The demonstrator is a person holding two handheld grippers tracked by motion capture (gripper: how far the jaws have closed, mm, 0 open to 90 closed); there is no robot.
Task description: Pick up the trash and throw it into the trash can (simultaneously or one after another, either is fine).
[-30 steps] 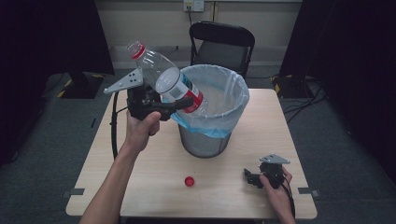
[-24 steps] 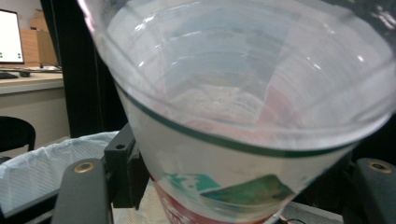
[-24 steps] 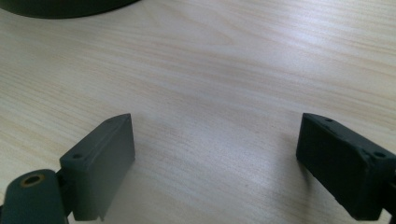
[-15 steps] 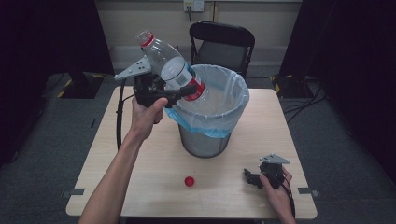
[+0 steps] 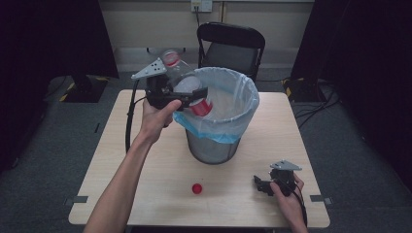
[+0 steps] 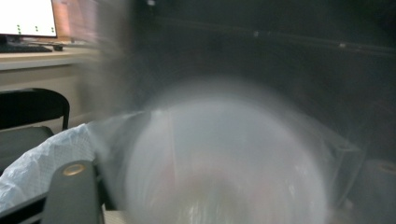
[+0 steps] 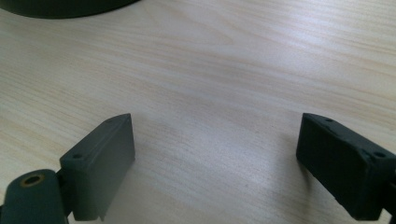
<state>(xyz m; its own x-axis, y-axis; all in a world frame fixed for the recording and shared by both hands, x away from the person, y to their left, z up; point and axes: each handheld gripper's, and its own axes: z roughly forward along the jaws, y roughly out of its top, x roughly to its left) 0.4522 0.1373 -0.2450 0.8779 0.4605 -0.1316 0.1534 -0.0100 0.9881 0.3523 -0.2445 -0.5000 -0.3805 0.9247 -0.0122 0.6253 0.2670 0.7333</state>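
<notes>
1. I saw a clear plastic bottle (image 5: 182, 80) with a red and white label near its neck, at upper centre of the high view.
2. The left gripper (image 5: 192, 94) was black with a grey plate.
3. The bin (image 5: 214, 148) at centre was grey metal mesh, lined with a pale blue translucent bag (image 5: 228, 128).
4. A red cap (image 5: 197, 188) lay at lower centre on the light wood-grain table (image 5: 145, 194).
5. The right gripper (image 7: 215, 158) showed black jaws.
6. The chair (image 5: 231, 46) at top was black.
</notes>
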